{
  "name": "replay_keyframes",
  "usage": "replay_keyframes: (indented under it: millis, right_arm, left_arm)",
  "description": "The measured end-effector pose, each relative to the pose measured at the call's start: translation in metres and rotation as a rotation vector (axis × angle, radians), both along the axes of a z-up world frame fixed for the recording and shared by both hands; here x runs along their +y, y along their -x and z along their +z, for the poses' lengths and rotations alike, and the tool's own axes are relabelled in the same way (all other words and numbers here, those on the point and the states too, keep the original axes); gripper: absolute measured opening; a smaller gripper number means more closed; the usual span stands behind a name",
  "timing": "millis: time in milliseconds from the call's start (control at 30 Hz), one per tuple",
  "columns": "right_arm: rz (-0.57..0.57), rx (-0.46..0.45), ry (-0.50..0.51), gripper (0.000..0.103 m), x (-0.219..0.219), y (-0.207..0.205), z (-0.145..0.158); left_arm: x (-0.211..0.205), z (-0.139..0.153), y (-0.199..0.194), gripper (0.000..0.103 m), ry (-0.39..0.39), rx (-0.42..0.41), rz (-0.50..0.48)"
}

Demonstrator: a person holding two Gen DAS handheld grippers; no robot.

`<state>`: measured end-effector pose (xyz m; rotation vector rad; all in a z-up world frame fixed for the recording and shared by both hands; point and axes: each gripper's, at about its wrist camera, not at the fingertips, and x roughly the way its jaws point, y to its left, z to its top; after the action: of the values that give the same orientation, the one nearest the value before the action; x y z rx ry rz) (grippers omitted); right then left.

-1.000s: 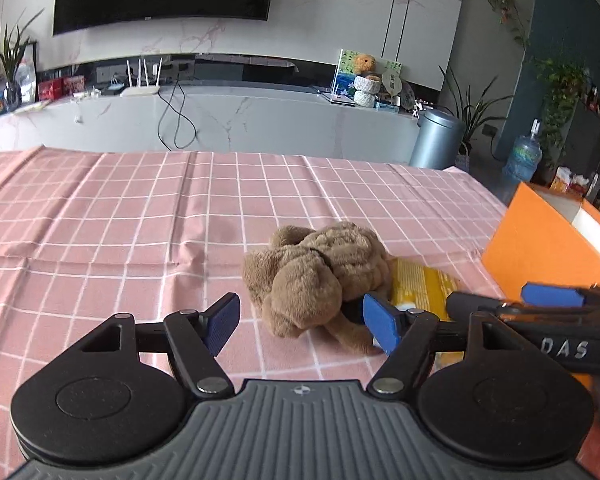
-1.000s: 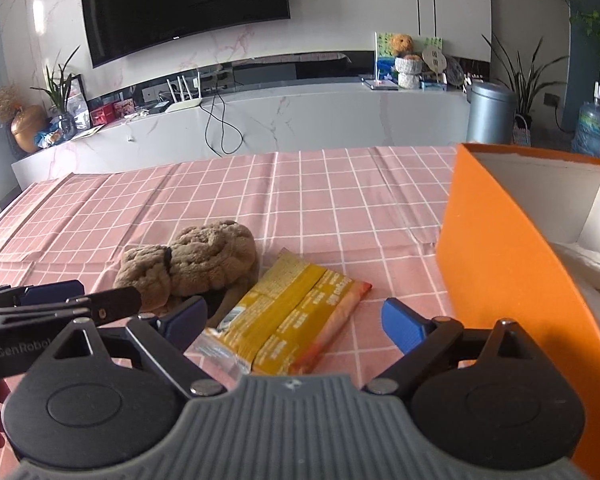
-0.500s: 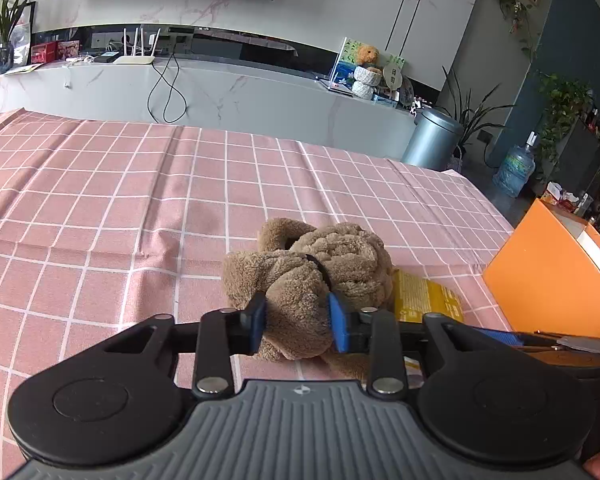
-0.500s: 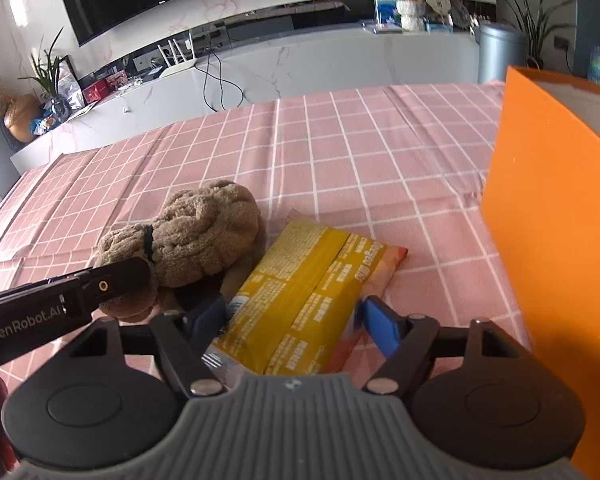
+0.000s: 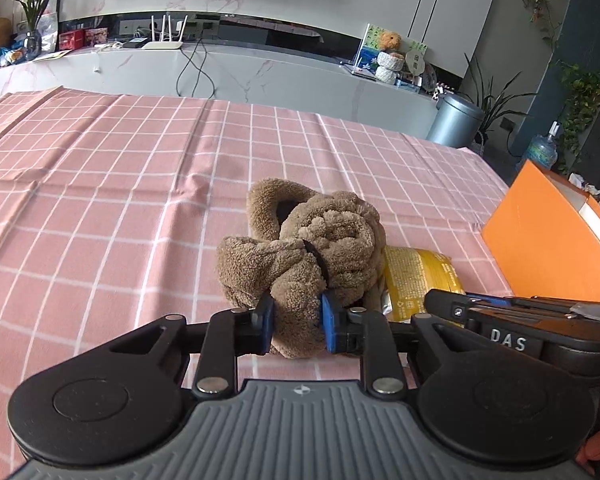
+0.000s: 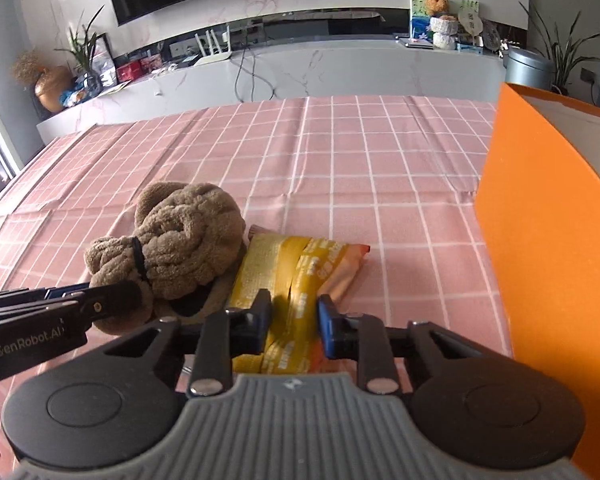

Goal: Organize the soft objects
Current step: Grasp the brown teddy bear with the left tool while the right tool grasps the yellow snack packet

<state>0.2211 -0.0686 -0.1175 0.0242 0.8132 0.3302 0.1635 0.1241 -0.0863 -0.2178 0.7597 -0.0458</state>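
Note:
A brown plush toy lies on the pink checked tablecloth. My left gripper is closing its jaws, and the blue pads squeeze the toy's near lobe. Beside the toy lies a yellow snack packet. My right gripper is closing too, its pads pinching the packet's near end so that it buckles. In the right wrist view the plush toy sits left of the packet, with the left gripper's fingers at its near side. The left wrist view shows the packet and the right gripper's fingers to the right.
An orange box with a white inside stands upright at the right, close to the packet; it appears as the orange box in the left wrist view. Beyond the table runs a marble counter, with a grey bin at its right end.
Both grippers went from wide open to closed: the left onto the plush toy's lobe, the right onto the snack packet's end. Both moved forward over their objects.

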Motion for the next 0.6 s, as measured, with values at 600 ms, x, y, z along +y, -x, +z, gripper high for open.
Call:
replay_keyframes:
  millis: [600]
  right_arm:
    - [0.112, -0.053, 0.098, 0.017, -0.040, 0.103, 0.002]
  left_arm:
    - [-0.033, 0.002, 0.094, 0.029, -0.063, 0.064, -0.020]
